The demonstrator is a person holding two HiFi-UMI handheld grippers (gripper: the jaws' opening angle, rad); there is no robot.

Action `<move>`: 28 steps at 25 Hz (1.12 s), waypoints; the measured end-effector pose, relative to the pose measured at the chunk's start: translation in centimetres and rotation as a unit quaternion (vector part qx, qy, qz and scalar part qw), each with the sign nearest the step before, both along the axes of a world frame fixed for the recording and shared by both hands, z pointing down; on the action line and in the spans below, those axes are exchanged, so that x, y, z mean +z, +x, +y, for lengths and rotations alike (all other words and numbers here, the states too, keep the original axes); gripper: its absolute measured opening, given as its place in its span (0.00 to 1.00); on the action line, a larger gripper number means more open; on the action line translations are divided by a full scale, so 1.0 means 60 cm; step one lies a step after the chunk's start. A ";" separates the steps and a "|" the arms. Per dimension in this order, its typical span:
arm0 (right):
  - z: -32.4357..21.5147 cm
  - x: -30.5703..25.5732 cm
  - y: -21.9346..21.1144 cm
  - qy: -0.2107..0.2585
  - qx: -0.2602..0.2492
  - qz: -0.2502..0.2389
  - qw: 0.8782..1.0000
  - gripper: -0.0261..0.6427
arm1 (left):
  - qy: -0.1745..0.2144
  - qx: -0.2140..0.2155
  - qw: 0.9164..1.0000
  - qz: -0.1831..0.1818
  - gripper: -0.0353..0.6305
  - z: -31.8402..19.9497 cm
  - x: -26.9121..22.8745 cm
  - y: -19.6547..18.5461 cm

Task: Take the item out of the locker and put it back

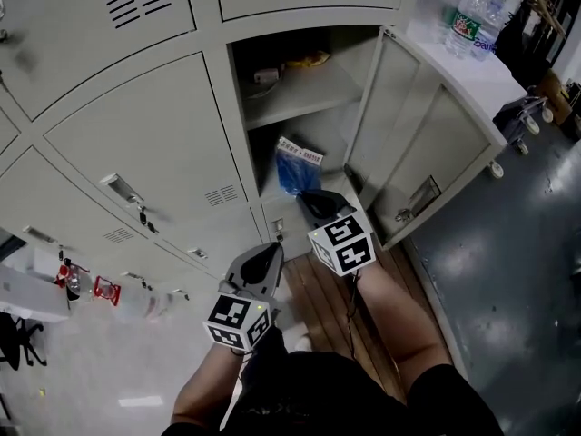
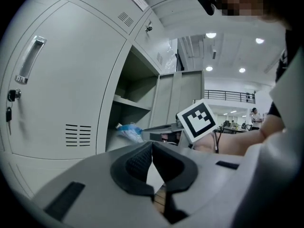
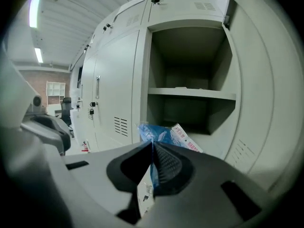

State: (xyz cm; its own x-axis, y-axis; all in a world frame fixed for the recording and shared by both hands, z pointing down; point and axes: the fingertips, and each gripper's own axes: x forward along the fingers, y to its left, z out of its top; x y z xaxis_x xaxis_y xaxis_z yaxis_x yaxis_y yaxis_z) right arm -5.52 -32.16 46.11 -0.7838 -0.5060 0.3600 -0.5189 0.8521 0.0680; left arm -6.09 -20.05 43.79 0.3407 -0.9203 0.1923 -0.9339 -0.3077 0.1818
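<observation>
An open locker (image 1: 300,103) has a shelf and a lower compartment. A blue plastic packet (image 1: 298,166) with a white printed label stands at the mouth of the lower compartment. My right gripper (image 1: 313,200) is shut on its near edge; in the right gripper view the packet (image 3: 164,133) rises from between the closed jaws of that gripper (image 3: 153,146). My left gripper (image 1: 270,254) hangs lower left, in front of the closed locker doors, shut with nothing in it. The left gripper view shows its jaws (image 2: 152,144) together, and the packet (image 2: 128,129) beyond.
The locker door (image 1: 427,143) swings open to the right. A yellow item (image 1: 309,60) lies on the upper shelf. Water bottles (image 1: 467,21) stand on a white surface at upper right, near a wheeled cart (image 1: 522,116). Keys (image 1: 141,214) hang in neighbouring doors.
</observation>
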 end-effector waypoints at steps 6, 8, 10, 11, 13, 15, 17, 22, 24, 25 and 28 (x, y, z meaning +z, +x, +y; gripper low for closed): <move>0.057 -0.022 0.021 -0.006 -0.009 -0.027 1.000 0.06 | 0.004 -0.016 1.000 -0.006 0.06 0.038 -0.012 0.004; 0.074 -0.026 0.027 -0.009 -0.010 -0.035 0.999 0.06 | 0.004 -0.020 1.000 -0.009 0.06 0.051 -0.016 0.006; 0.090 -0.028 0.034 -0.014 -0.010 -0.043 0.999 0.06 | 0.004 -0.023 1.000 -0.012 0.06 0.062 -0.019 0.008; 0.097 -0.029 0.038 -0.017 -0.009 -0.047 0.999 0.06 | 0.003 -0.023 1.000 -0.013 0.06 0.068 -0.020 0.008; 0.112 -0.031 0.046 -0.022 -0.006 -0.053 0.998 0.06 | 0.002 -0.024 1.000 -0.016 0.06 0.078 -0.022 0.009; 0.127 -0.032 0.053 -0.025 -0.003 -0.058 0.998 0.06 | 0.002 -0.024 1.000 -0.018 0.06 0.088 -0.024 0.009; 0.142 -0.033 0.059 -0.028 -0.002 -0.062 0.998 0.06 | 0.000 -0.023 1.000 -0.020 0.06 0.097 -0.024 0.007; 0.181 -0.031 0.057 -0.037 0.002 -0.079 0.996 0.06 | -0.005 -0.013 0.999 -0.031 0.06 0.121 -0.021 -0.001; 0.199 -0.031 0.050 -0.040 0.003 -0.084 0.996 0.06 | -0.005 -0.011 0.999 -0.033 0.06 0.132 -0.025 -0.009; 0.208 -0.032 0.046 -0.042 0.004 -0.086 0.995 0.06 | -0.004 -0.010 0.999 -0.033 0.06 0.138 -0.027 -0.014; 0.237 -0.037 0.034 -0.044 0.007 -0.091 0.995 0.06 | -0.004 -0.009 1.000 -0.030 0.06 0.158 -0.028 -0.031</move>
State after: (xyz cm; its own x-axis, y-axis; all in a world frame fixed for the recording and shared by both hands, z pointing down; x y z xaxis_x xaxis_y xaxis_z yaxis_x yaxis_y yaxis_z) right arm -3.49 -17.96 43.88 -0.8330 -0.4907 0.2555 -0.5280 0.8431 -0.1021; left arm -7.94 -10.59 42.11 0.3123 -0.9241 0.2201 -0.9484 -0.2901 0.1279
